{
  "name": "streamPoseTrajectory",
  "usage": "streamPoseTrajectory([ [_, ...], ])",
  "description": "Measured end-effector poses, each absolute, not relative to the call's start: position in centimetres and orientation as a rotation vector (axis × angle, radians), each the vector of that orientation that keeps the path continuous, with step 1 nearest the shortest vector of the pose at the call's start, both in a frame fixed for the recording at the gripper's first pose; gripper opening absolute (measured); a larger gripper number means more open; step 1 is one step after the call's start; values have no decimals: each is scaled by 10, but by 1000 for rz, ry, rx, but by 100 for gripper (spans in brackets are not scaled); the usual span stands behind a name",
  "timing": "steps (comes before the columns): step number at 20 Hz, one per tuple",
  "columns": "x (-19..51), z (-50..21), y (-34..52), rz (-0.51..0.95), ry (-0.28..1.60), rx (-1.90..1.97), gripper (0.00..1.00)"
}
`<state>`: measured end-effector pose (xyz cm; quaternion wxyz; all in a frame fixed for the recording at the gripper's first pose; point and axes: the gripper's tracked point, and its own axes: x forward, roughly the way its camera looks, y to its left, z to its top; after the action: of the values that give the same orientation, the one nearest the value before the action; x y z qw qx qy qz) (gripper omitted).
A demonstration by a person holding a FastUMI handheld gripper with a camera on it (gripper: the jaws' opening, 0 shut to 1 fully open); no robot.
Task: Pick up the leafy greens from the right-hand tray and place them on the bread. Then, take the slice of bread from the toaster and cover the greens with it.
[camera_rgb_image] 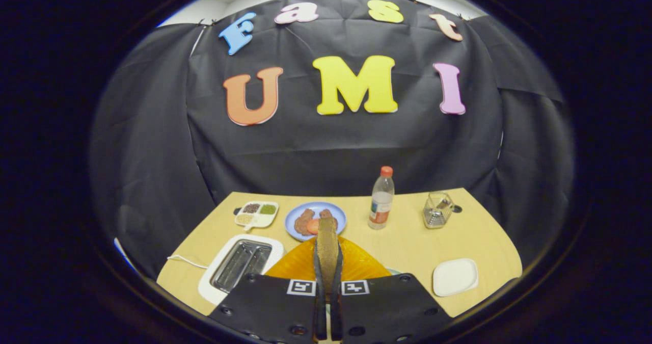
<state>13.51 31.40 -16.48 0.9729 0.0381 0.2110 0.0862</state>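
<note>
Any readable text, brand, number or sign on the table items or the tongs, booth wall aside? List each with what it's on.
Label on the bottle: printed, but too small and blurred to read.
Two square markers on the tongs: black-and-white code patterns, no letters or digits.
Bread slice, with the tongs shut on it: no print.
Toaster: no legible marking.
So there is no text to quote.

table (407, 242): pale wood-look top, smooth, matt
toaster (239, 267): glossy white shell, shiny metal slots
bread slice (327, 244): rough, brown crust, clamped between both black matt fingers (319, 278)
orange plate (364, 265): glossy, ribbed, translucent
bottle (381, 201): clear plastic
glass cup (437, 210): clear, shiny
</note>
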Motion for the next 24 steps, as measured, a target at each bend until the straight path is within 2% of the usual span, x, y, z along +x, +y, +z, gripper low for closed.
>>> streamPoseTrajectory([
  [8,140,-257,311,184,545,182,3],
  [14,147,-286,286,147,570,185,4],
  [19,152,-296,252,105,563,148,15],
  [20,152,-300,245,95,571,139,29],
  [24,157,-308,221,65,578,132,48],
])
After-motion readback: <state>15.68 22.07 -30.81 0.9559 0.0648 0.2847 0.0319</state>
